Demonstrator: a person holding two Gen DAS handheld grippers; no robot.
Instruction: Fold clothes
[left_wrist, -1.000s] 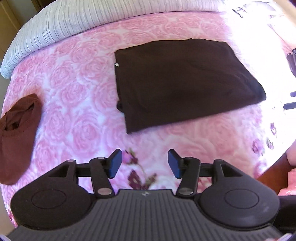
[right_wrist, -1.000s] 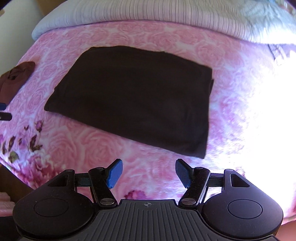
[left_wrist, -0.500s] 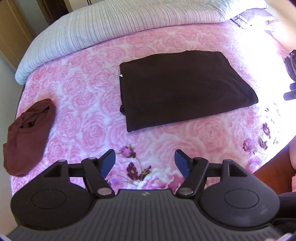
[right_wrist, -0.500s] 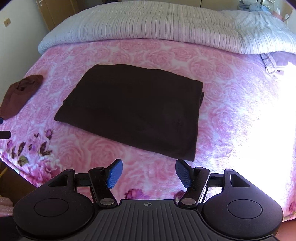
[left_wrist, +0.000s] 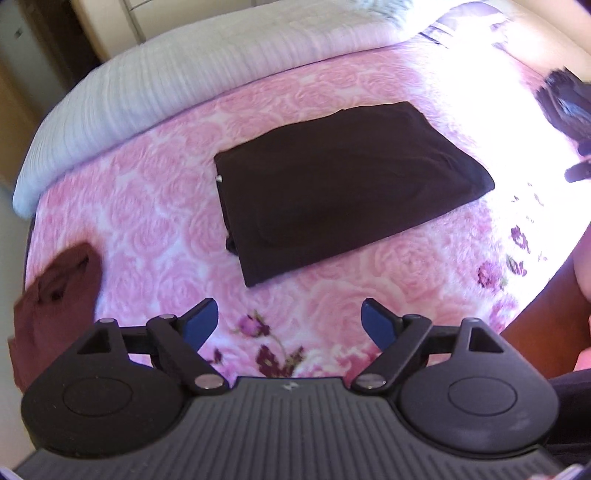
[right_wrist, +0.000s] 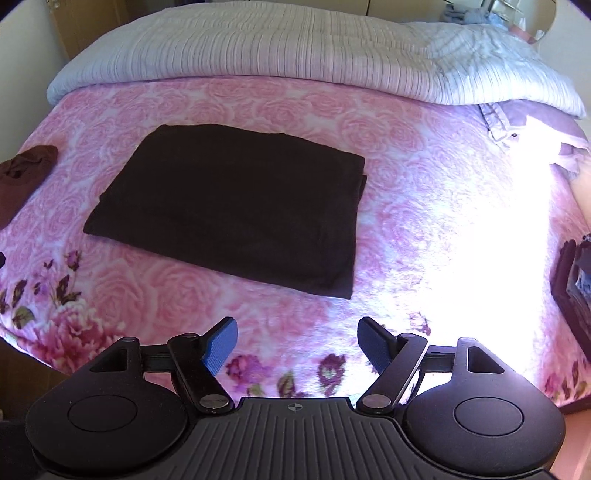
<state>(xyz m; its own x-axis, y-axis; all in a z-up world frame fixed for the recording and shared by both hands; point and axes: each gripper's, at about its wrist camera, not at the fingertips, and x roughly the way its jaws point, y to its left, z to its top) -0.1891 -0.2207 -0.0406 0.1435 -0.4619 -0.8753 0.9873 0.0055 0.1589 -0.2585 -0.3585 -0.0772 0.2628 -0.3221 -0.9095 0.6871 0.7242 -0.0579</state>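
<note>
A dark brown garment (left_wrist: 340, 184) lies folded into a flat rectangle on the pink rose bedspread (left_wrist: 155, 206); it also shows in the right wrist view (right_wrist: 236, 210). My left gripper (left_wrist: 290, 320) is open and empty, held above the bed's near edge, short of the garment's near left corner. My right gripper (right_wrist: 297, 343) is open and empty, held back above the near edge, short of the garment's near right corner. A crumpled reddish-brown garment (left_wrist: 55, 302) lies at the bed's left edge, also seen in the right wrist view (right_wrist: 22, 173).
A striped white duvet (right_wrist: 295, 55) is rolled up along the far side of the bed. A pale lilac garment (right_wrist: 517, 125) lies at the far right. A dark object (right_wrist: 572, 291) sits at the right edge. Strong sunlight washes out the right side.
Both grippers have pulled back and up from the folded garment, so more of the bed shows. The left jaws have opened wider. The garment has not moved.
</note>
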